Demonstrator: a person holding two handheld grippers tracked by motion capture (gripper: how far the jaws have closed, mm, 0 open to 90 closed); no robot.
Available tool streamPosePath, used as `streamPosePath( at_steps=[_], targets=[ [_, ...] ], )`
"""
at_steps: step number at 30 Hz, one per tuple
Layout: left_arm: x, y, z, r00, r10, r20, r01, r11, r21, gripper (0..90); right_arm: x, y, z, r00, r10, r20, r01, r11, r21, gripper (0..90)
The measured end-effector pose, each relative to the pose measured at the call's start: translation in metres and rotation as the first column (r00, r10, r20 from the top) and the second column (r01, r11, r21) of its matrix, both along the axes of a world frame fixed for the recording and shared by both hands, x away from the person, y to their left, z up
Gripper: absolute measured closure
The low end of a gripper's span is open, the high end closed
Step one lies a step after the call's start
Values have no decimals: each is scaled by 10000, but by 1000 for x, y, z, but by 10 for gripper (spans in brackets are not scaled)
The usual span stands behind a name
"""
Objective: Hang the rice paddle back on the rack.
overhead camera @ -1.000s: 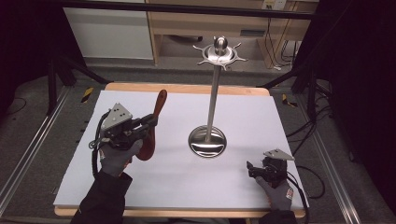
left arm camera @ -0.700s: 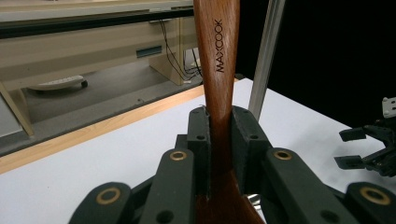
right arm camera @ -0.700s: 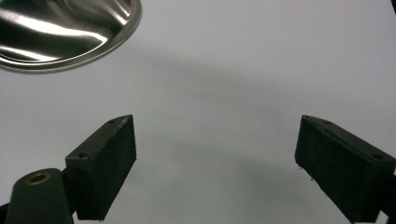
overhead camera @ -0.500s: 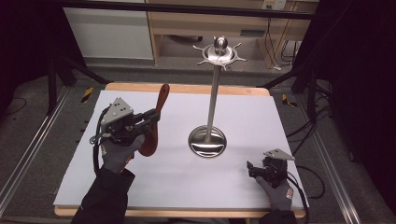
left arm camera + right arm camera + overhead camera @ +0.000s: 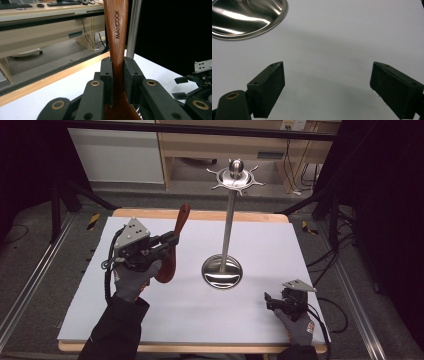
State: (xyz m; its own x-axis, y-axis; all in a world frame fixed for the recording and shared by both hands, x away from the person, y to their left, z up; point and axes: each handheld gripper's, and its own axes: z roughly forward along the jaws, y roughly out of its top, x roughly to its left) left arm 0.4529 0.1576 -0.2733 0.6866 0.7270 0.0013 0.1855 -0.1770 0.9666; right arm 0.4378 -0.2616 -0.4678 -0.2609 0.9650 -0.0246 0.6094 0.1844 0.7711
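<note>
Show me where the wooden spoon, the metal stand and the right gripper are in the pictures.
wooden spoon (image 5: 117,37): left gripper view, on its handle, by the printed brand.
metal stand (image 5: 222,272): high view, on its round base.
right gripper (image 5: 327,87): right gripper view, midway between its open jaws.

A tall metal stand (image 5: 228,220) is rising from a round base (image 5: 222,271) at the middle of the white surface (image 5: 260,240), blocking any straight path across from left to right, with its spoked crown (image 5: 235,176) spreading wide at the far top. The wooden spoon (image 5: 172,247) clamped in the left tongs (image 5: 170,239) is standing tilted just left of the pole, narrowing the gap there. Bare surface is lying open along the near edge, at the far right, and ahead of the wide-spread right tongs (image 5: 268,301), as the right gripper view shows up to the base's rim (image 5: 274,21).
</note>
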Motion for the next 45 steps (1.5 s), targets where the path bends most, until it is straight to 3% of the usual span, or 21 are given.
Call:
streamPosePath(
  at_steps=[5, 16, 17, 28, 45],
  targets=[
    [0, -3, 6, 9999, -27, -117, 25, 9999, -103, 781, 0, 0, 0, 10000, 10, -14, -10, 10000, 5, 129],
    [3, -12, 18, 9998, -171, 126, 173, 9997, -166, 781, 0, 0, 0, 10000, -10, -17, 10, 10000, 82, 129],
    [2, -14, 19, 9996, -271, -31, 270, 9992, -310, 781, 0, 0, 0, 10000, -31, -51, 32, 9999, 135, 128],
    [4, -21, 33, 9980, -348, 529, 370, 9984, -425, 781, 1, -1, 0, 10000, 31, 1, -31, 10000, 42, 129],
    [8, -35, 47, 9966, -562, 597, 587, 9974, -423, 781, 0, -1, 1, 10000, -15, -10, 15, 9999, 155, 128]
  ],
)
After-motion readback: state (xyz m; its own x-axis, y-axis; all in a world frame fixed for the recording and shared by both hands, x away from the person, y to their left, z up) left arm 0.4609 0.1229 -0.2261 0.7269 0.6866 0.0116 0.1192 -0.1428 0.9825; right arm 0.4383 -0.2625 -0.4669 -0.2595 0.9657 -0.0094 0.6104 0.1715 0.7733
